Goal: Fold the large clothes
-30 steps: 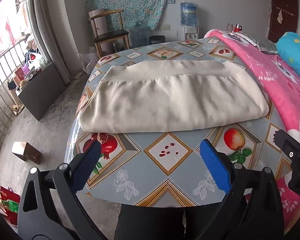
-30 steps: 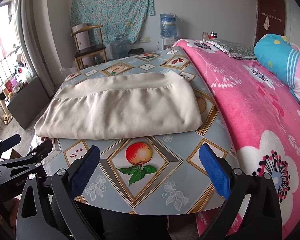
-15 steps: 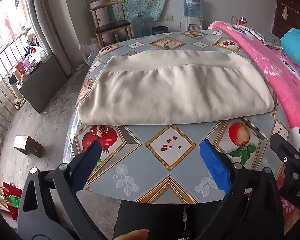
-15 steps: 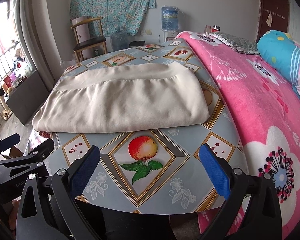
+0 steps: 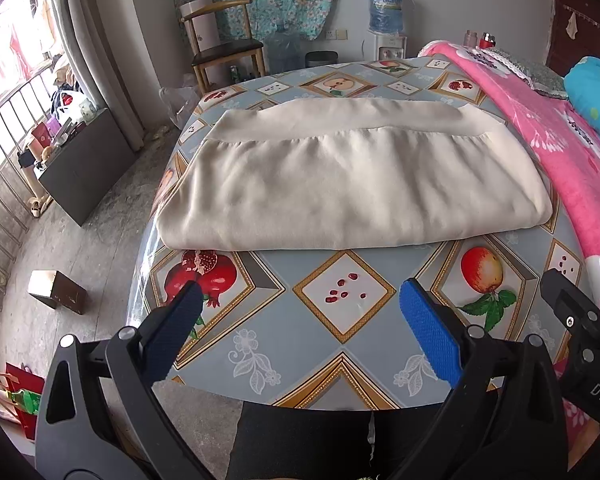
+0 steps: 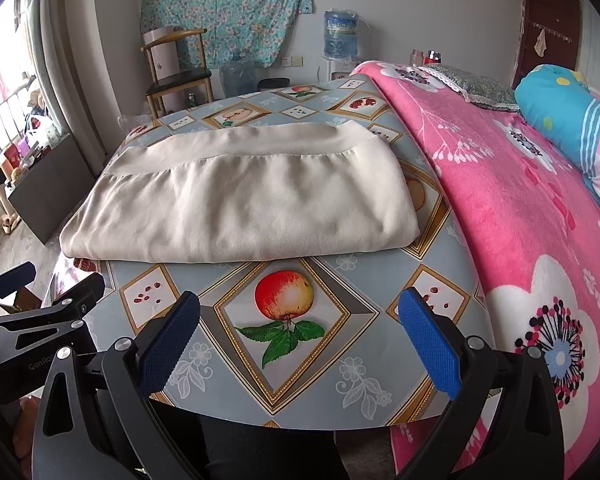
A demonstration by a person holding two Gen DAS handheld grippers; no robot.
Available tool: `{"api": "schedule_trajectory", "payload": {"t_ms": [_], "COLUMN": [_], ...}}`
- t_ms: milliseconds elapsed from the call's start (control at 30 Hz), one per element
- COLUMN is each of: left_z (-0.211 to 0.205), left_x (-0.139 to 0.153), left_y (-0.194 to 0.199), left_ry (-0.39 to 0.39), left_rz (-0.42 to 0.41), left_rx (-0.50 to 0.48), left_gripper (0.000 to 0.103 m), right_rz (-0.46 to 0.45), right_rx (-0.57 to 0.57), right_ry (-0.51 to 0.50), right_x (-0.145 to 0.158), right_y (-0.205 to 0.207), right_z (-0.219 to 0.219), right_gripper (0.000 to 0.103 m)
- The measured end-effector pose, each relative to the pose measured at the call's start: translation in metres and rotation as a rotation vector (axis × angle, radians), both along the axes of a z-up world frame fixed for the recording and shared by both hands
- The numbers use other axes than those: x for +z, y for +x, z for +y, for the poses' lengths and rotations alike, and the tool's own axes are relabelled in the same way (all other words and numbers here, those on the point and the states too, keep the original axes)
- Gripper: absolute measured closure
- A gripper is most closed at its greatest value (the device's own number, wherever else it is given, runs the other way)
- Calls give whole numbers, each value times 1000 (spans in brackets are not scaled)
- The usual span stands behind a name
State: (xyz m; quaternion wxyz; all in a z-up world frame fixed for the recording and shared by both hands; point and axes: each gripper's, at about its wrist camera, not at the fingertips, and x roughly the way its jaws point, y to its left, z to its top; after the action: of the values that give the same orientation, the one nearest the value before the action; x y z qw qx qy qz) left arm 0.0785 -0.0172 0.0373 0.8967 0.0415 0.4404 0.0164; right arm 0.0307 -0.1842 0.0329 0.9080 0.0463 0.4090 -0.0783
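A cream garment lies folded into a wide rectangle on the fruit-patterned table, its ribbed hem band at the far side. It also shows in the right wrist view. My left gripper is open and empty, hovering over the table's near edge, short of the garment. My right gripper is open and empty, also over the near edge, to the right of the left one. The left gripper's body shows at the right wrist view's lower left.
A bed with a pink floral blanket adjoins the table's right side. A wooden chair and a water dispenser stand by the far wall. A dark cabinet and a small box are on the floor to the left.
Both grippers have edged forward and slightly up toward the table, so the garment looks closer. Both stay open. The garment has not moved.
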Motion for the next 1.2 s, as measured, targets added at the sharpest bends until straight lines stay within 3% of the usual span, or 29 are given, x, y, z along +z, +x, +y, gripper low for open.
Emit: {"api": "schedule_trajectory", "payload": {"t_ms": [1200], "left_z": [1], "left_x": [0], "left_y": [0], "left_ry": [-1], "left_rz": [1], "left_rx": [1], "left_gripper": [8], "right_rz": [6], "right_rx": [1], "right_ry": [-12], "right_x": [0], "right_y": [0], "right_z": [-6], "right_gripper": [6]}}
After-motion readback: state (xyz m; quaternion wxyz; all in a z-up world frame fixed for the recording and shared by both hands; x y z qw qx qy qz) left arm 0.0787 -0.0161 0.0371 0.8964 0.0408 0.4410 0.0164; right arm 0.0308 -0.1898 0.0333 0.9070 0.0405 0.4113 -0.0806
